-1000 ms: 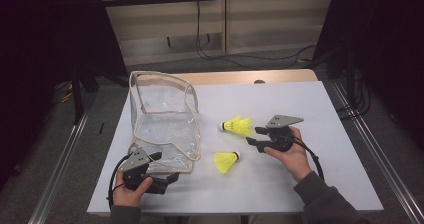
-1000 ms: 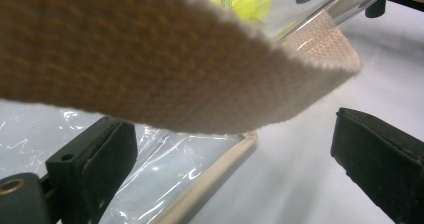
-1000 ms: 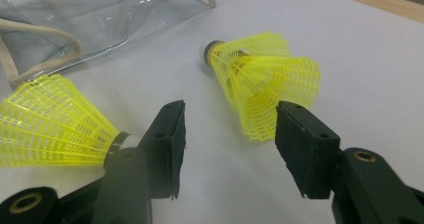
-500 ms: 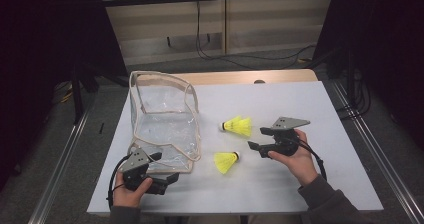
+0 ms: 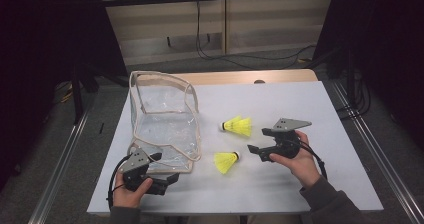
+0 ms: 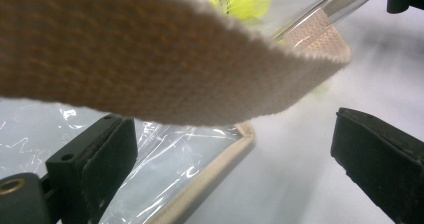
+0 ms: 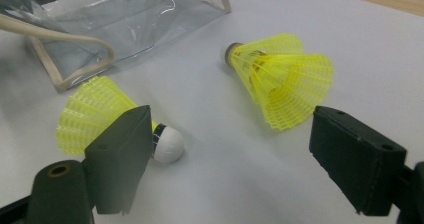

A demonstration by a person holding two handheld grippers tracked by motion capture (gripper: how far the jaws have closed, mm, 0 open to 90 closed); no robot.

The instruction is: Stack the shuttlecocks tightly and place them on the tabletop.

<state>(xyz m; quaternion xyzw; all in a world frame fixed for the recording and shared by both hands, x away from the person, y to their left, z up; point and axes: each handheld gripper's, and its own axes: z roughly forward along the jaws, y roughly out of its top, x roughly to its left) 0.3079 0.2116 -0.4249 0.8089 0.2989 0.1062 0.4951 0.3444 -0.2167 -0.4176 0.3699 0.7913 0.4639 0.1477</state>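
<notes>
— Where was the right tool (image 5: 256,140)?

— Low over the white counter (image 5: 300,104), held level in the person's right hand (image 5: 299,160). Its jaws had just been opening and stood wide, with nothing between them.

— And the shuttlecocks?

— Two yellow ones lay on the counter just ahead of that tool. The near shuttlecock (image 5: 226,161) lay off the tip of one jaw, its white cork turned toward the tool. The far shuttlecock (image 5: 238,126) lay a little beyond, off the other jaw, its cork pointing away toward the bag. In the right gripper view the near one (image 7: 95,115) sat partly behind the left-hand jaw, and the far one (image 7: 280,79) sat above the gap — neither touched.

— What about the left tool (image 5: 170,178)?

— It rested at the bag's near corner. The bag (image 5: 165,119) — clear plastic with beige trim — stood open in front of it. In the left gripper view the jaws stood apart; a beige strap (image 6: 150,59) crossed above them and the bag's edge ran between them, unpinched.
</notes>
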